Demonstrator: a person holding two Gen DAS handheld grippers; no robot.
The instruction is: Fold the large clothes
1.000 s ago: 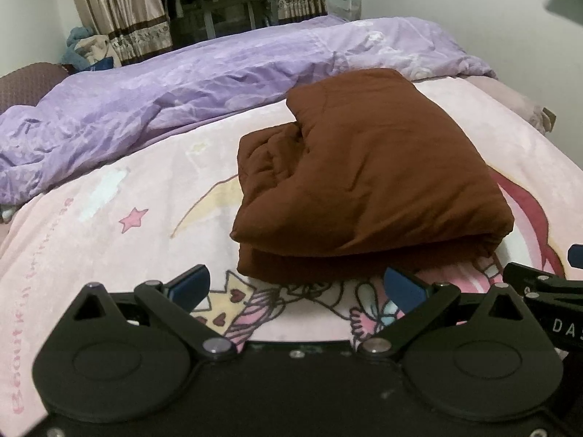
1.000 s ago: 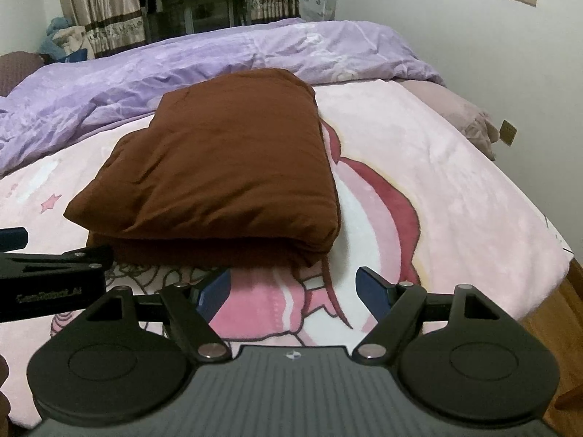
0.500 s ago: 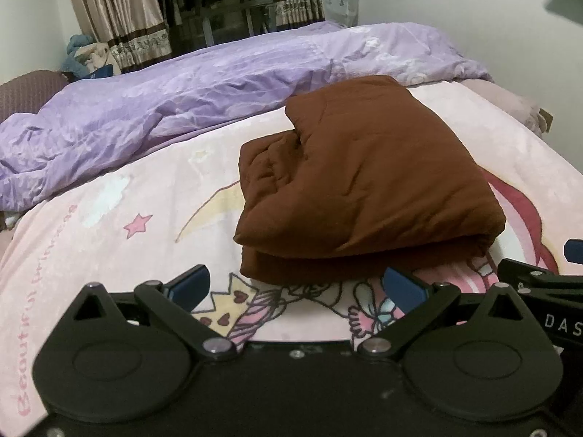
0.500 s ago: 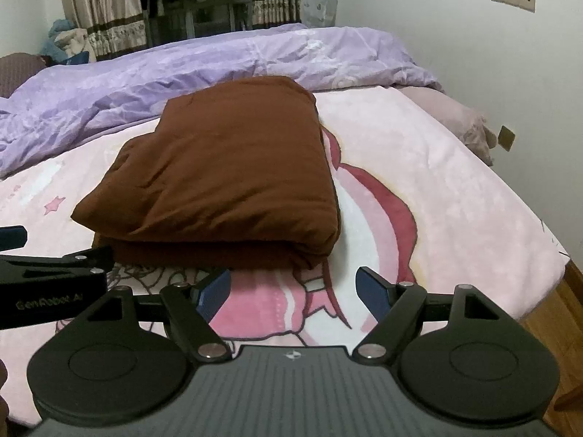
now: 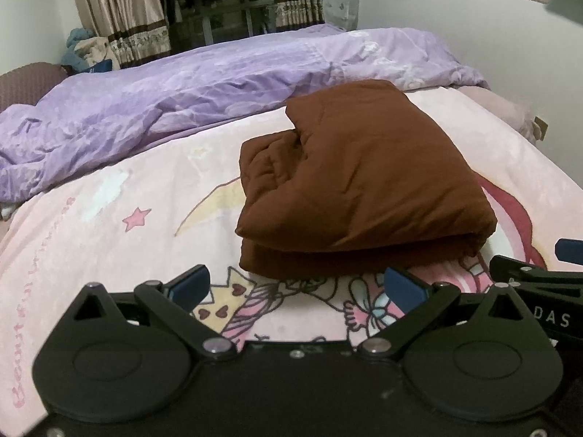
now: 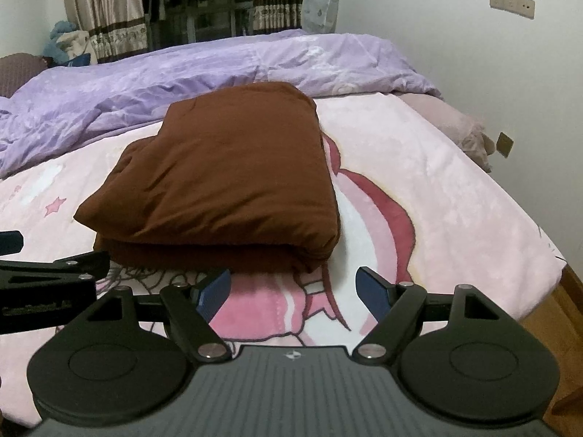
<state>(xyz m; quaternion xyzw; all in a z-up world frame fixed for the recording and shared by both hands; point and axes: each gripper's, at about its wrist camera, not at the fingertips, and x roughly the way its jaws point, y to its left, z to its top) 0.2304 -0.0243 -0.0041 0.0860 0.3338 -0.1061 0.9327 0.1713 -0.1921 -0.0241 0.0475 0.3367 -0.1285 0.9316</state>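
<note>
Fingers of left gripper (image 5: 297, 287) and right gripper (image 6: 295, 289) spread wide, empty; both drawn slightly back from the folded brown garment (image 5: 364, 182) — fold looks done.

Matt brown padded cloth garment (image 5: 364, 182) lies on a plush pink blanket (image 5: 109, 218); purple duvet (image 5: 182, 98) faintly glossy.

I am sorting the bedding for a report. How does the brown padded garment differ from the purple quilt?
The brown padded garment is folded into a compact stack; the purple quilt lies spread and rumpled. The garment is plain dark brown; the quilt is pale with a faint pattern. The garment sits nearer, the quilt behind it. Both rest on the pink cartoon blanket.
</note>
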